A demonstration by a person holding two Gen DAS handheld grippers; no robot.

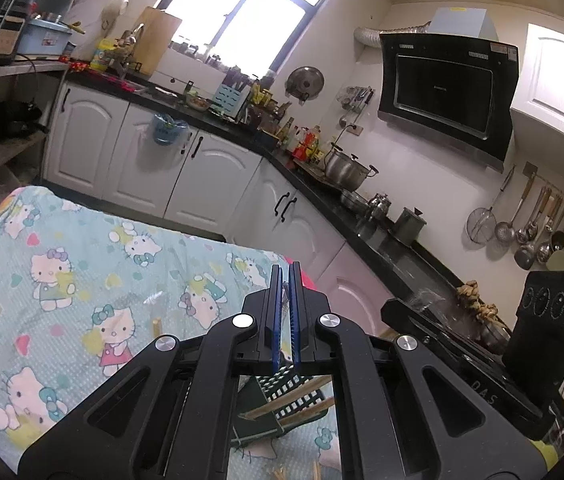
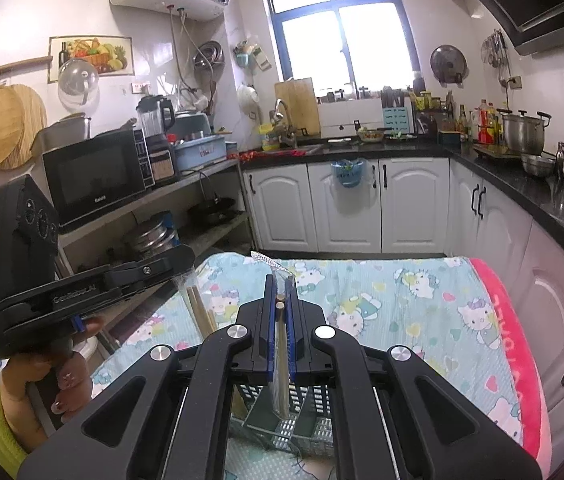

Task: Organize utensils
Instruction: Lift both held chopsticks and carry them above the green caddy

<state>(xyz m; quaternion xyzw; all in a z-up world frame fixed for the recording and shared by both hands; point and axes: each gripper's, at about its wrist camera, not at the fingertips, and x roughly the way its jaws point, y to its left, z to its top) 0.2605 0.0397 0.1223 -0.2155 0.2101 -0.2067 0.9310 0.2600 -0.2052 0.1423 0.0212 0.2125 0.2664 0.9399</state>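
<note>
My right gripper point(image 2: 280, 312) clamps plastic-wrapped wooden chopsticks point(image 2: 280, 344); left gripper point(image 1: 286, 312) clenched on wrapper film. Black perforated holder point(image 2: 301, 400) at 6 o'clock: most sorting remains.

1. The basket point(image 2: 282, 420) stands on the cloth point(image 2: 381, 300), below the right gripper point(image 2: 280, 304).
2. A chopstick pack point(image 2: 280, 320) sits between that gripper's fingers, above the basket.
3. The left gripper point(image 2: 186, 264) lies left of it, with chopsticks point(image 2: 198, 308) hanging below.
4. Cabinets point(image 2: 345, 208) stand behind the cloth.
</note>
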